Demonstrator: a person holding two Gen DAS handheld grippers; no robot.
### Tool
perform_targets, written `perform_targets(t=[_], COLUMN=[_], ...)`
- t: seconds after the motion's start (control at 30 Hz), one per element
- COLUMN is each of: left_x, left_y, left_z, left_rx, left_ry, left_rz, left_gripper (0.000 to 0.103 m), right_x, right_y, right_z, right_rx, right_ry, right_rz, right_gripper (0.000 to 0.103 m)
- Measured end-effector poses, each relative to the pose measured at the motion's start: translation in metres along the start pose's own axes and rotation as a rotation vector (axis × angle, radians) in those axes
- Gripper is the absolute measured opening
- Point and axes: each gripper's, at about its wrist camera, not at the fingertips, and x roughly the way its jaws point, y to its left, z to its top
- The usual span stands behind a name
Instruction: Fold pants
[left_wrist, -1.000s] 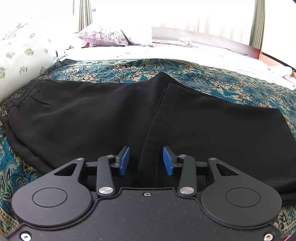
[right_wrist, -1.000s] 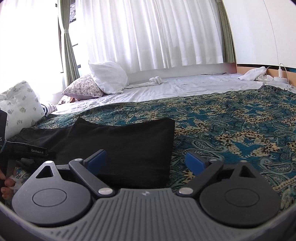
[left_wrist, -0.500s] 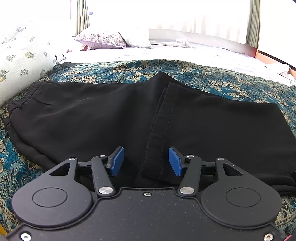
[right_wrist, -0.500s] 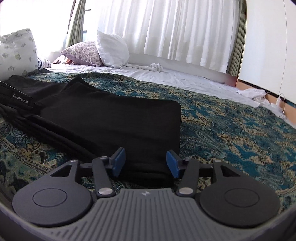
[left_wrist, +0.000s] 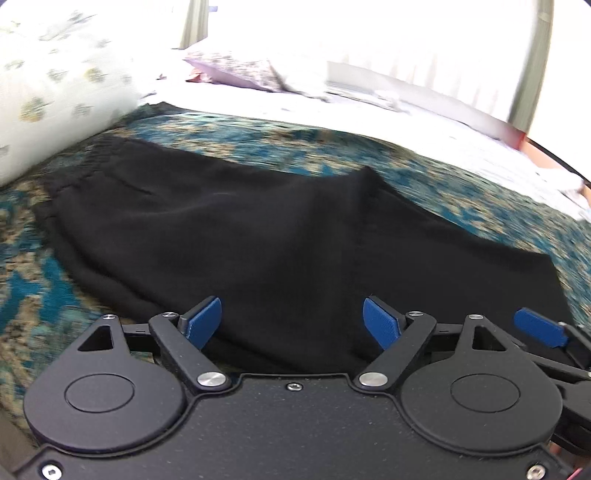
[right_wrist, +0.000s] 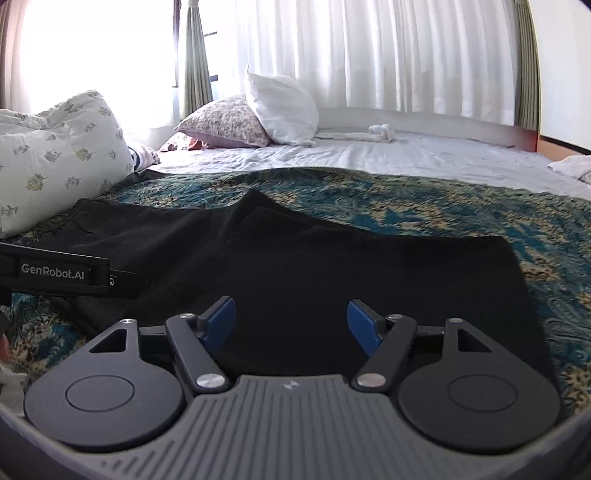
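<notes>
Black pants (left_wrist: 280, 236) lie folded flat on the teal patterned bedspread (left_wrist: 461, 184), waistband to the left. My left gripper (left_wrist: 293, 323) hovers over their near edge. Its jaws are opening, and the cloth under the blue pads (left_wrist: 205, 321) is not pinched. In the right wrist view the pants (right_wrist: 295, 266) fill the middle. My right gripper (right_wrist: 291, 325) is over their near edge too, jaws opening, gripping nothing. The left gripper's body (right_wrist: 55, 273) shows at the left there. One blue finger of the right gripper (left_wrist: 539, 326) shows at the right of the left wrist view.
A white floral pillow (right_wrist: 55, 158) lies close to the waistband at the left. Further back are a purple floral pillow (right_wrist: 225, 122), a white pillow (right_wrist: 284, 107) and a white sheet (right_wrist: 406, 155) with a small rolled cloth (right_wrist: 382, 132). Curtains hang behind.
The left jaws have spread wide, off the folded leg edge that lay between them. The right gripper has swung left over the pants, beside the left one; its jaws narrowed, then widened again.
</notes>
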Motion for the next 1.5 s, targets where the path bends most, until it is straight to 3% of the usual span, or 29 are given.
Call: perform_targets(t=[0.17, 0.27, 0.4, 0.53, 0.63, 0.73, 0.77, 0.8, 0.87, 0.9, 0.97, 1.03, 1.1, 1.2, 1.3, 1.4, 1.5], left_x=[0.002, 0.007, 0.02, 0.038, 0.06, 0.075, 0.078, 0.08, 0.078, 0.075, 0.066, 0.053, 0.036, 0.011, -0.011, -0.015, 0.006], left_y=[0.042, 0.069, 0.107, 0.151, 0.177, 0.189, 0.189, 0.189, 0.187, 0.184, 0.173, 0.152, 0.121, 0.054, -0.02, -0.085, -0.139], left_z=[0.009, 0.015, 0.029, 0.046, 0.056, 0.06, 0.064, 0.066, 0.069, 0.072, 0.077, 0.084, 0.091, 0.096, 0.091, 0.071, 0.034], left_rx=[-0.059, -0.092, -0.146, -0.293, -0.383, -0.394, -0.387, -0.378, -0.384, -0.38, -0.355, -0.3, -0.224, -0.075, 0.075, 0.164, 0.256], left_ry=[-0.026, -0.069, -0.112, -0.127, -0.085, -0.088, -0.082, -0.088, -0.113, -0.122, -0.151, -0.195, -0.232, -0.273, -0.298, -0.222, -0.088], left_rz=[0.094, 0.188, 0.304, 0.338, 0.378, 0.392, 0.392, 0.383, 0.377, 0.383, 0.376, 0.341, 0.263, 0.109, -0.081, -0.279, -0.379], left_gripper=[0.087, 0.088, 0.088, 0.089, 0.089, 0.09, 0.085, 0.074, 0.032, 0.022, 0.013, 0.011, 0.011, 0.011, 0.011, 0.012, 0.013], right_x=[0.034, 0.034, 0.034, 0.033, 0.034, 0.034, 0.034, 0.034, 0.033, 0.034, 0.031, 0.025, 0.011, -0.014, -0.032, -0.051, -0.066], right_y=[0.037, 0.051, 0.045, 0.049, 0.05, 0.049, 0.049, 0.049, 0.047, 0.045, 0.037, 0.032, 0.032, 0.017, -0.017, -0.06, -0.097], right_z=[-0.002, -0.01, -0.011, -0.013, -0.012, -0.012, -0.012, -0.013, -0.012, -0.011, -0.006, 0.0, 0.005, 0.01, 0.015, 0.014, 0.005], right_rx=[-0.071, -0.158, -0.123, -0.146, -0.15, -0.146, -0.147, -0.147, -0.137, -0.125, -0.089, -0.063, -0.087, -0.094, -0.035, 0.047, 0.1], right_ry=[0.078, 0.049, 0.05, 0.037, 0.032, 0.032, 0.031, 0.03, 0.031, 0.034, 0.042, 0.051, 0.022, -0.03, -0.017, -0.018, -0.002], right_rz=[0.032, -0.008, 0.009, -0.005, -0.008, -0.006, -0.006, -0.006, 0.001, 0.011, 0.046, 0.043, -0.052, -0.084, -0.127, -0.18, -0.241], right_gripper=[0.08, 0.08, 0.081, 0.082, 0.083, 0.083, 0.083, 0.083, 0.083, 0.083, 0.085, 0.085, 0.086, 0.09, 0.09, 0.09, 0.09])
